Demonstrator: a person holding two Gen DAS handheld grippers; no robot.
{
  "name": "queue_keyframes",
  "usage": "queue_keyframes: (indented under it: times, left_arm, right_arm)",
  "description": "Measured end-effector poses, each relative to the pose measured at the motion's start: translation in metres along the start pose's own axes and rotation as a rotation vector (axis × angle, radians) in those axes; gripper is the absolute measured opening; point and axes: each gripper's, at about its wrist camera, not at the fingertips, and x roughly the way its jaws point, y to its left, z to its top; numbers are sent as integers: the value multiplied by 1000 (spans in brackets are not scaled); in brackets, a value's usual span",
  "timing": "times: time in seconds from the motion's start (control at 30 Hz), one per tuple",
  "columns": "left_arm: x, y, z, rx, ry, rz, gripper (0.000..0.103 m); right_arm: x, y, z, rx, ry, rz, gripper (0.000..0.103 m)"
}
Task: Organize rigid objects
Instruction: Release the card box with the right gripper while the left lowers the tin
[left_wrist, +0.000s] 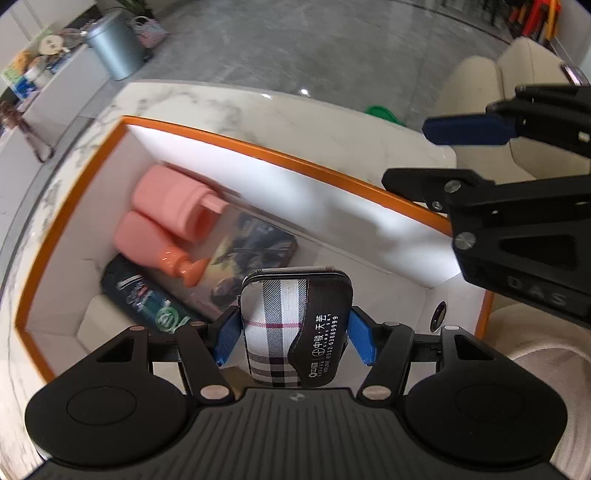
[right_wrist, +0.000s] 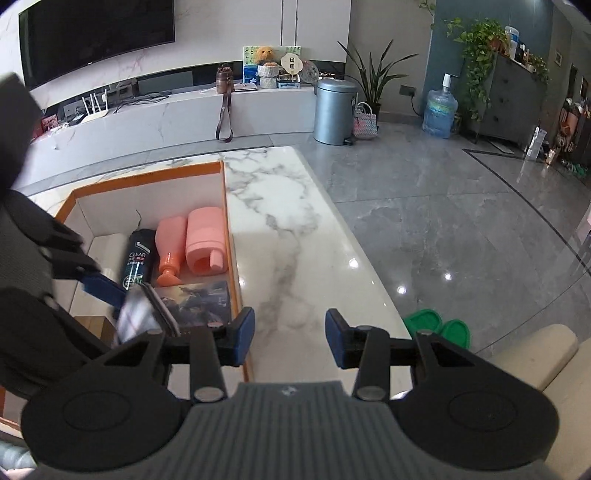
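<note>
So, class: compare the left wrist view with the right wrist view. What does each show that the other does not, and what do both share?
Only the left wrist view shows the plaid case clearly, with its printed black flap, gripped by the left gripper. Only the right wrist view shows the television, the water jug and the right gripper open with nothing between its fingers. Both show the orange-rimmed box, the pink bottles and the dark shampoo bottle.

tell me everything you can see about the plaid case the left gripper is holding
The plaid case is a rounded, rectangular case covered in white fabric with black and pink checks, crossed by a black band with white printed characters and a dark rim. The left gripper clamps its two sides with blue pads, holding it above the orange-rimmed box.
</note>
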Motion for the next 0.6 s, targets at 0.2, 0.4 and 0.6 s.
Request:
queue_keyframes:
  times: [0.2, 0.4, 0.6]
  left_arm:
    - [14, -3, 1, 13, -1, -13, 72]
    - [16, 4, -2, -61, -1, -54, 75]
    - [-3, 12, -13, -146, -69, -107, 76]
  right_arm:
    - [6, -4, -5, 17, 24, 10, 47]
    - [4, -5, -4, 19, 34, 18, 47]
    - [3, -8, -5, 33, 49, 25, 47]
